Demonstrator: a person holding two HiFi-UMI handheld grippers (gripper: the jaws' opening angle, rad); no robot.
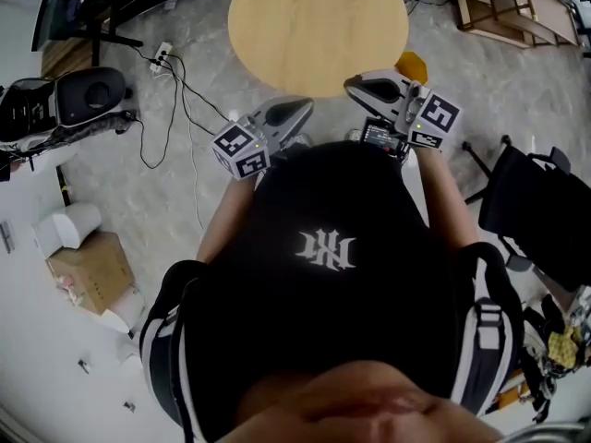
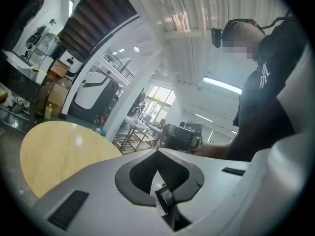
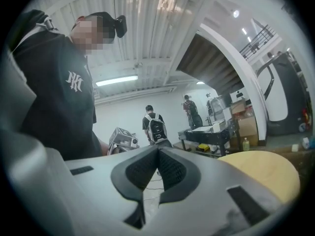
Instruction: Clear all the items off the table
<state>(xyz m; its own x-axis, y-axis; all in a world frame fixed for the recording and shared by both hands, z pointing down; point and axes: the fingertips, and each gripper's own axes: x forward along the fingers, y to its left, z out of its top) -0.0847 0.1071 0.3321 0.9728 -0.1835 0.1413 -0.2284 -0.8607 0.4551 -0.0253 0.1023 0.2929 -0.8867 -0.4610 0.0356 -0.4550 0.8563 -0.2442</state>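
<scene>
Two tools are held side by side in front of the person's black shirt, with their tips near each other. The left tool (image 1: 303,109) has its jaws together, tips meeting, with nothing gripped. The right tool (image 1: 355,85) is likewise closed on nothing. Just ahead of both tips lies the round pale-wood bench (image 1: 314,26), its near edge close to them. Past the right tool, beside the bench's edge, a yellow-orange object (image 1: 413,65) sits on the floor. Out from the left tool's outer side a black cable (image 1: 175,90) trails across the grey floor to a white power strip (image 1: 162,55). Farther back on that side stands a cardboard box (image 1: 90,270).
</scene>
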